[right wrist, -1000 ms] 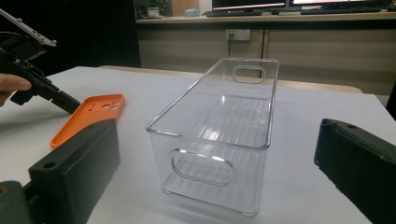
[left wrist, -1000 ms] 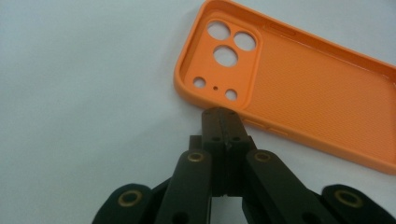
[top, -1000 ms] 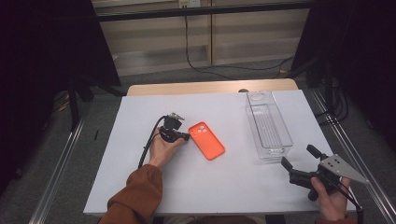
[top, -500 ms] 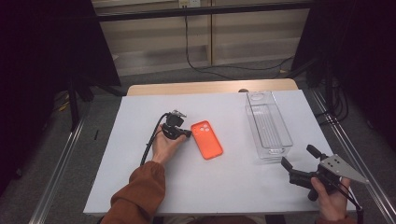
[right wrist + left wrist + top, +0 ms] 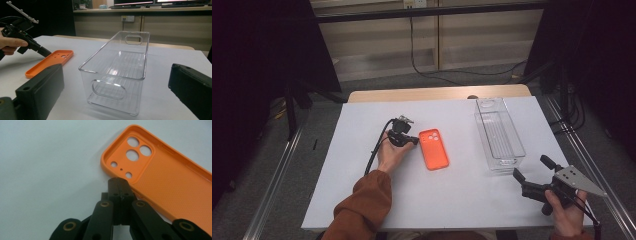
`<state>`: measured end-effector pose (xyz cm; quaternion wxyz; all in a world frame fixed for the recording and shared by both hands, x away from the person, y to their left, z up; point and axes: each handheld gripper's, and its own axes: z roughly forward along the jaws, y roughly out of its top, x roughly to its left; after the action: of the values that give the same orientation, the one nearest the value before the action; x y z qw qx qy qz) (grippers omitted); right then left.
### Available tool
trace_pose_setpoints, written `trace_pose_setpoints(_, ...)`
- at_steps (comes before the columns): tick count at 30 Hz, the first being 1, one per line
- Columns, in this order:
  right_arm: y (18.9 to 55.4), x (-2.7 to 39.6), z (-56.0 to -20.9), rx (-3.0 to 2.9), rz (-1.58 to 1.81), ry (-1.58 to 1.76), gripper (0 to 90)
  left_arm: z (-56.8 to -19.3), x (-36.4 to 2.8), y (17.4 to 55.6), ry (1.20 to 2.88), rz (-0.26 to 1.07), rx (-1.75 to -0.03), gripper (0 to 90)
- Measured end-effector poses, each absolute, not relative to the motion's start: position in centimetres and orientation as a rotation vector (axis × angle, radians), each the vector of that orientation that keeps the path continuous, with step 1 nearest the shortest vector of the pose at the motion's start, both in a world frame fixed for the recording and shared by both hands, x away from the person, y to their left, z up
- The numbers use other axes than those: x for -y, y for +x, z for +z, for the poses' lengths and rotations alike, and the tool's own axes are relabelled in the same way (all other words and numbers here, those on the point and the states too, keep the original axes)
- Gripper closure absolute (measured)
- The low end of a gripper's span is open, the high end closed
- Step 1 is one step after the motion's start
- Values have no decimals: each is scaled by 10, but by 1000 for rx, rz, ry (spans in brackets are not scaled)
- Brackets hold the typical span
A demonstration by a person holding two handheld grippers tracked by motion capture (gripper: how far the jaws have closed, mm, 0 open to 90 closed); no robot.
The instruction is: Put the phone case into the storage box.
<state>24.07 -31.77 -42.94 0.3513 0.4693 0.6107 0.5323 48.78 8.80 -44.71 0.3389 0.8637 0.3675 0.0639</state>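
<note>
Two closed jaws of left gripper (image 5: 118, 185) touch phone case (image 5: 160, 167) edge.

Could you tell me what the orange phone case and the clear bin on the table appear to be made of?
The orange phone case looks like soft matte silicone or rubbery plastic: no glare, finely textured inside, rounded moulded rim. The clear bin looks like rigid transparent plastic, probably acrylic or similar: glossy see-through walls, moulded handle cut-outs, ribbed floor.
</note>
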Motion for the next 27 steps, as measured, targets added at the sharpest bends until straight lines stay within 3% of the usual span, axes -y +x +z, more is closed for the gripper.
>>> trace_pose_setpoints(27, 241, 318, -430, -1580, 1383, 1215, 0, -447, -71, 507, 2267, 225, -944, 900)
